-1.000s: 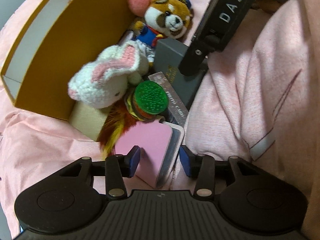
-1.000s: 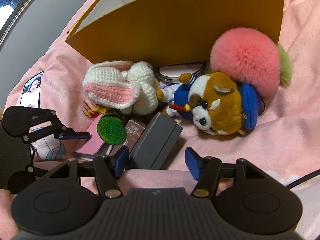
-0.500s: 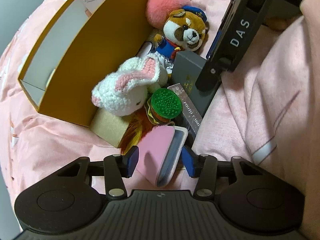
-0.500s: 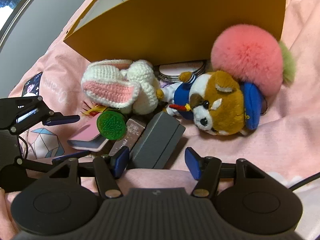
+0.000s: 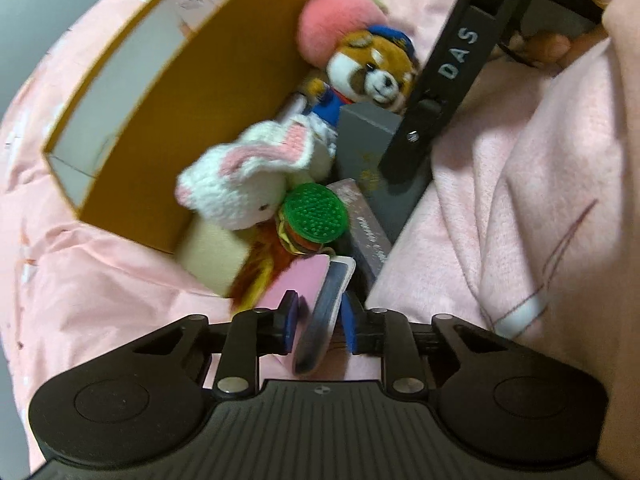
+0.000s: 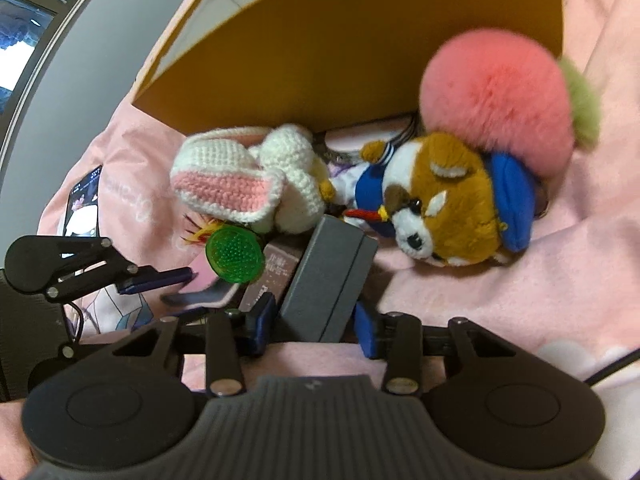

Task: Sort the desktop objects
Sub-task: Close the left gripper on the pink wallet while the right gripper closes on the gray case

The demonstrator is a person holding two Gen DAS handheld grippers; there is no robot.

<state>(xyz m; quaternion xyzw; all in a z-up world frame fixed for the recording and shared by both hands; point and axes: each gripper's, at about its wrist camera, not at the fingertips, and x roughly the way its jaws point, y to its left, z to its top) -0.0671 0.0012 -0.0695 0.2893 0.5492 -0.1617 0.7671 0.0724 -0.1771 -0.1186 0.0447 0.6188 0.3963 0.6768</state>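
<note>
A: Pink case [image 5: 298, 280] sits nearest, just in front of the green disc [image 5: 314, 213]. The left hand-held gripper [image 5: 316, 322] has its pads [image 5: 290, 316] on either side of it, closed in close; whether they press it, I cannot tell.

B: And the right hand-held gripper [image 6: 314, 322]?

A: Its fingers stand apart around the near end of the grey box [image 6: 330, 280], which lies just right of the disc. I cannot tell if they touch it.

B: Beyond the disc?

A: The crochet rabbit [image 6: 244, 178] is just behind it, touching. The plush dog [image 6: 444, 196] lies farther right of the disc, with the pink pompom [image 6: 496, 100] against its cap. The yellow box [image 6: 360, 40] stands behind them all, farthest from the disc, on pink cloth [image 6: 520, 280].
</note>
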